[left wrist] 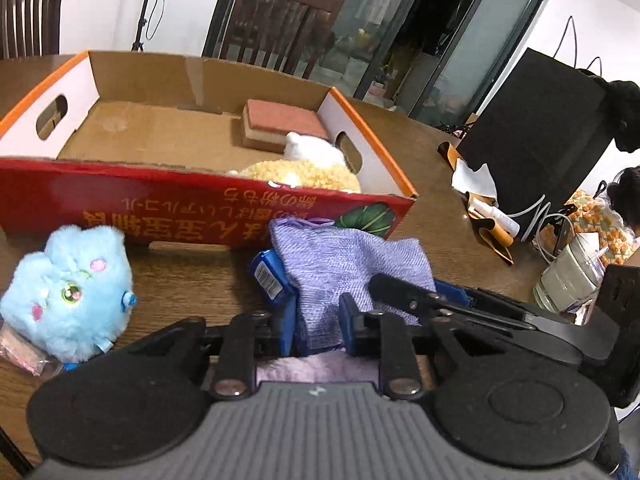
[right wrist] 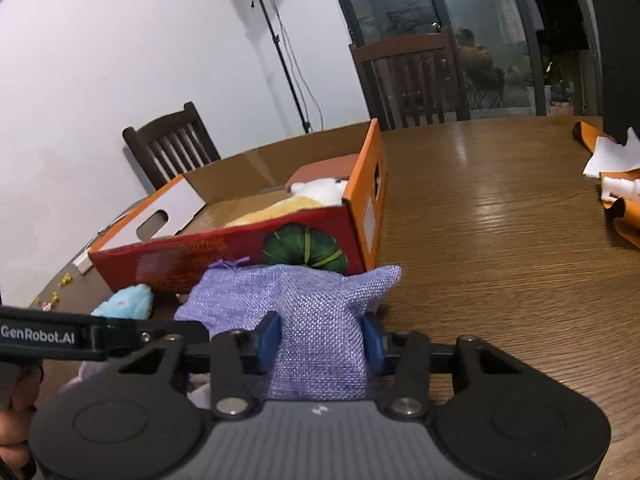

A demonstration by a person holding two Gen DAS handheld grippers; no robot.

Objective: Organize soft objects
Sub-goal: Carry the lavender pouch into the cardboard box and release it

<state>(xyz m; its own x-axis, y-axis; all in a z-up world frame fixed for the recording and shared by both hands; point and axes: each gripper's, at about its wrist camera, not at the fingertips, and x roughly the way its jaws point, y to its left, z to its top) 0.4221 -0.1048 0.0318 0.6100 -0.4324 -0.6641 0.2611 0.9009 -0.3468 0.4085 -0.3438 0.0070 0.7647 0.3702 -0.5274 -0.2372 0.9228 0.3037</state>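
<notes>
A purple woven pouch [left wrist: 344, 268] is held in front of the red cardboard box [left wrist: 120, 204]. My left gripper [left wrist: 318, 330] is shut on its near edge. My right gripper [right wrist: 320, 344] is shut on the same pouch [right wrist: 316, 312], and its black body shows at the right of the left wrist view. Inside the box lie a pink sponge [left wrist: 286, 122] and a yellow and white plush [left wrist: 308, 166]; both show in the right wrist view too, with the plush [right wrist: 304, 200] behind the box wall [right wrist: 224, 252]. A blue fluffy plush [left wrist: 72, 292] lies on the table left of my left gripper.
A wooden table [right wrist: 500, 220] carries everything. Orange and white packaging [right wrist: 612, 184] lies at the far right. A black box [left wrist: 536, 136], cables and a white appliance [left wrist: 568, 280] stand to the right. Wooden chairs [right wrist: 412, 80] and a light stand [right wrist: 280, 48] stand behind the table.
</notes>
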